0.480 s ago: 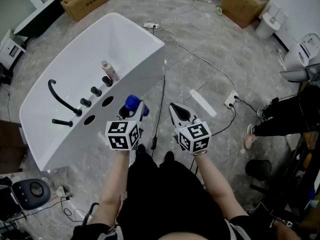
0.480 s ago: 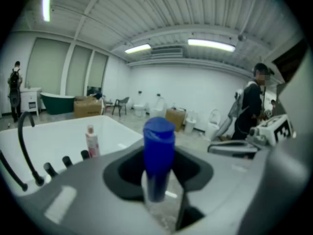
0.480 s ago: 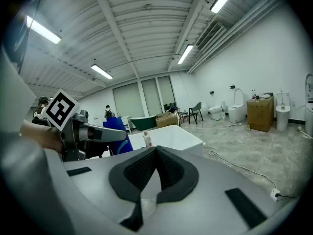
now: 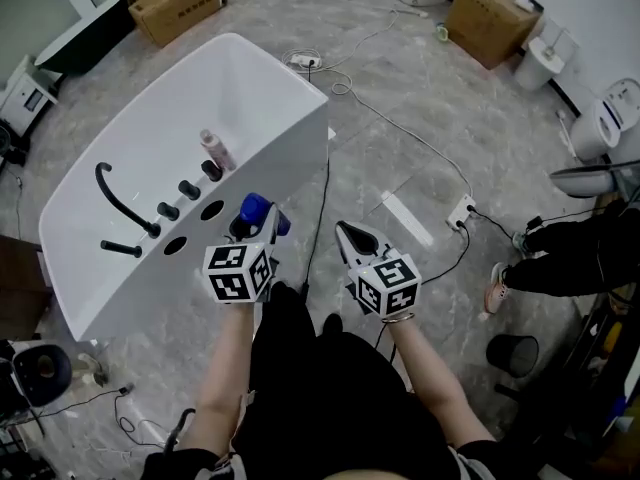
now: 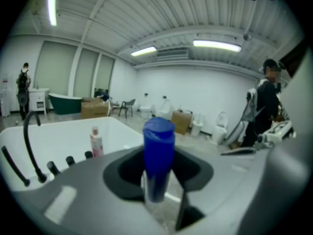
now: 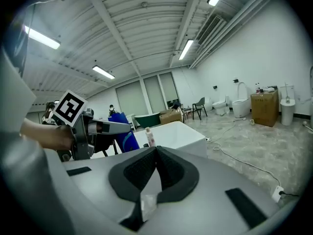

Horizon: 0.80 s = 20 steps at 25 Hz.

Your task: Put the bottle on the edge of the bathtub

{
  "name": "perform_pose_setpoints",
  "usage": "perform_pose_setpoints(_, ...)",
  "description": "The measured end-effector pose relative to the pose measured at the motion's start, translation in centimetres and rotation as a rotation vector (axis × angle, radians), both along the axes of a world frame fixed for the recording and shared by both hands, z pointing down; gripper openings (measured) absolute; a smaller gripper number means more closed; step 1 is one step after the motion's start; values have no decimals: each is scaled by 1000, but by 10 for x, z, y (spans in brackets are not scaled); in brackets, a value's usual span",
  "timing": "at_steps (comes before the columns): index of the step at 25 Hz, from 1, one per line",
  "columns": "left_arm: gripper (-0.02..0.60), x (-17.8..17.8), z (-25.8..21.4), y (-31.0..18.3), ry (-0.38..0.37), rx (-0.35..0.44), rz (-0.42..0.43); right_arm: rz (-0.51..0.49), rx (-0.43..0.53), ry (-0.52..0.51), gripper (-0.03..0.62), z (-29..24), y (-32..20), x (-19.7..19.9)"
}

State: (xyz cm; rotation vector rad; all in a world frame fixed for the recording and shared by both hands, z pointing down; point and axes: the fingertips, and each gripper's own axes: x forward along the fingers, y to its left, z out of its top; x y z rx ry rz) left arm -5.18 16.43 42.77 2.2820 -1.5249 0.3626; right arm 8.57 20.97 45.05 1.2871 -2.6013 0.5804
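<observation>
A blue bottle (image 4: 255,211) stands upright between the jaws of my left gripper (image 4: 254,230), which is shut on it just beside the near rim of the white bathtub (image 4: 282,128). In the left gripper view the blue bottle (image 5: 158,151) rises from the left gripper (image 5: 157,187); its lower part is hidden. A pink bottle (image 4: 214,149) stands on the tub's rim next to black knobs and a black faucet (image 4: 118,200). My right gripper (image 4: 346,232) hangs to the right over the floor, shut and empty. The right gripper (image 6: 156,153) view shows the blue bottle (image 6: 124,137) at left.
Cables (image 4: 400,118) and a power strip (image 4: 462,207) lie on the grey floor right of the tub. Cardboard boxes (image 4: 488,8) and toilets (image 4: 604,120) stand at the back and right. A person (image 4: 575,253) sits at the right edge, near a black bin (image 4: 514,354).
Both grippers have shifted slightly left, toward the tub, with the blue bottle still held in the left one. The right gripper stays shut.
</observation>
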Motion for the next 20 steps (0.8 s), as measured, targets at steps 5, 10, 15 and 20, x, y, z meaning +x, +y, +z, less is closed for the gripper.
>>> perform_pose_setpoints(5, 156, -10, 9, -32, -17, -4, -15, 4, -14, -15, 3, 5, -27, -6)
perform_pose_setpoints(10, 156, -32, 22, -93, -8, -6, -26, -8, 0, -43, 2, 6, -83, -32)
perform_pose_setpoints(15, 156, -50, 25, -164, 1, -16, 8, -3, -21, -49, 3, 7, -153, -60)
perform_pose_setpoints(20, 156, -57, 27, -223, 0, -25, 49, 16, -46, -48, 3, 10, -211, -82)
